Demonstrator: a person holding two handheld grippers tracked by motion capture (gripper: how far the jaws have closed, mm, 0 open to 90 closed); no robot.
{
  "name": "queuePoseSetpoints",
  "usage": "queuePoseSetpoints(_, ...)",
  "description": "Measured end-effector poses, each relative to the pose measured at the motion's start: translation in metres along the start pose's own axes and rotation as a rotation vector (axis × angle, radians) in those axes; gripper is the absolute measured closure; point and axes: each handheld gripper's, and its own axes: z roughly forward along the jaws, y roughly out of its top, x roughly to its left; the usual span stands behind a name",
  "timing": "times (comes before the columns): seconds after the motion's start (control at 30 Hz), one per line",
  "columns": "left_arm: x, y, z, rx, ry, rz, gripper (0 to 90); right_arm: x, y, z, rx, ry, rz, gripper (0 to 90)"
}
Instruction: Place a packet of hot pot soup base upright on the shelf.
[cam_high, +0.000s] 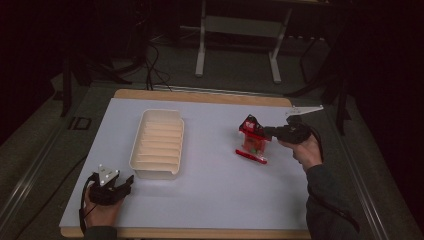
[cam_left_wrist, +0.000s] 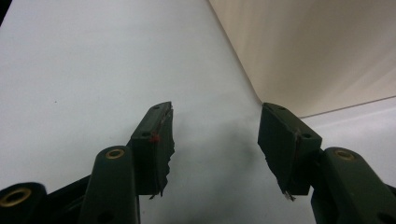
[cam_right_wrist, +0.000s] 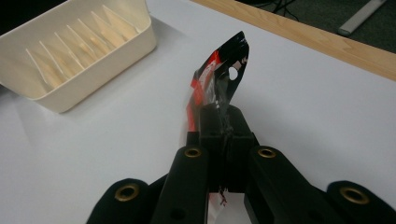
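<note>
A red, black and clear snack packet (cam_high: 252, 141) hangs over the right part of the white table, its lower edge near the surface. My right gripper (cam_high: 266, 133) is shut on the packet's top edge; in the right gripper view the jaws meet on the packet (cam_right_wrist: 219, 79), whose black and red header sticks up past them. A cream ribbed tray (cam_high: 157, 143) lies left of centre, seen also as the tray (cam_right_wrist: 70, 51) at the upper left. My left gripper (cam_high: 129, 182) rests at the front left, close to the tray's near corner, open and holding nothing (cam_left_wrist: 215, 140).
The tray wall (cam_left_wrist: 317, 51) rises just ahead and to the right of the left gripper's jaws. The table's wooden far edge (cam_high: 200, 96) runs along the back. A grey metal stand (cam_high: 240, 30) is on the floor beyond.
</note>
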Motion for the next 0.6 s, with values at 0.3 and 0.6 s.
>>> queuePoseSetpoints(0.3, 0.001, 0.0, 0.0, -0.002, -0.005, -0.002, 45.2, 0.01, 0.007, 0.003, -0.001, 0.018, -0.031, 89.1)
queuePoseSetpoints(0.6, 0.0, 0.0, -0.001, -0.003, -0.008, 0.002, 45.2, 0.018, 0.014, 0.005, -0.006, 0.038, -0.05, 89.1)
